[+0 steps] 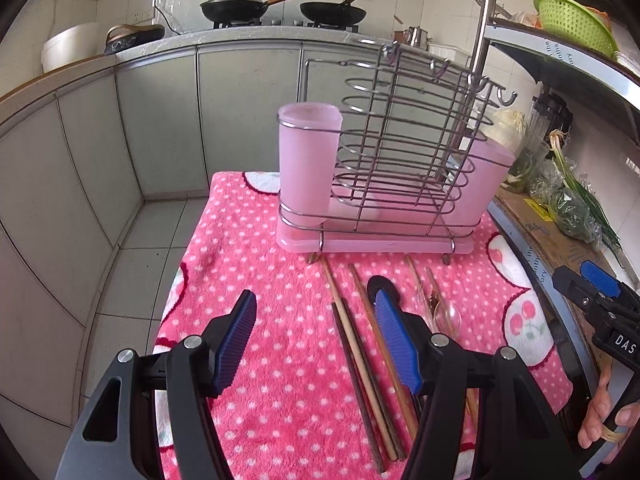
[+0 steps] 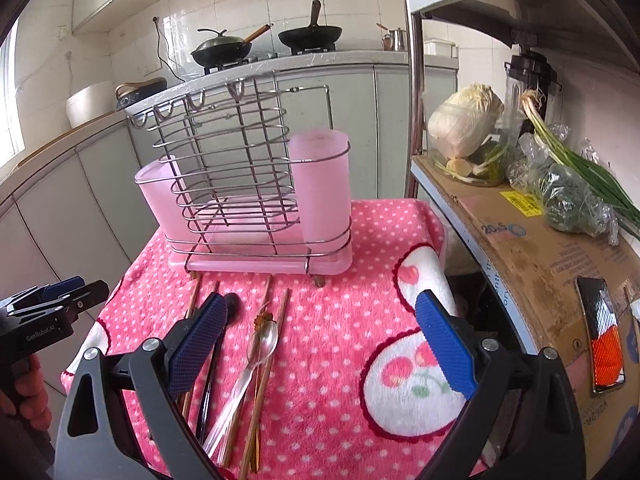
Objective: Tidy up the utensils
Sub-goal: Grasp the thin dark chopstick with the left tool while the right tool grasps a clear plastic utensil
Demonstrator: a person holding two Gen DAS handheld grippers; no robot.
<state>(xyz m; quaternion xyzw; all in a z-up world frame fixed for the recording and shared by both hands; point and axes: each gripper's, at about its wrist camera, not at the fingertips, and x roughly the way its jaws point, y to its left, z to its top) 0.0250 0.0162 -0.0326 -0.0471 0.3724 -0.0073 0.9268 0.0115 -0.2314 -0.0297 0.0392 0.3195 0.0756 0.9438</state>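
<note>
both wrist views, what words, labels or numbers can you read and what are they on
"DAS": white letters, cut off at the picture's edge, on the black body of the right tool.
"GenRobot.AI": on the black body of the left tool.
"20" followed by unclear characters: blue print on the brown cardboard sheet.
Yellow sticker on that cardboard: too small to read.
Dark lettering on the white shelf edge: distorted, unreadable.

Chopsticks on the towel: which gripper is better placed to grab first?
Left, likely. The left gripper is open right over the chopsticks; the right gripper is also open but sits more over bare towel.
</note>
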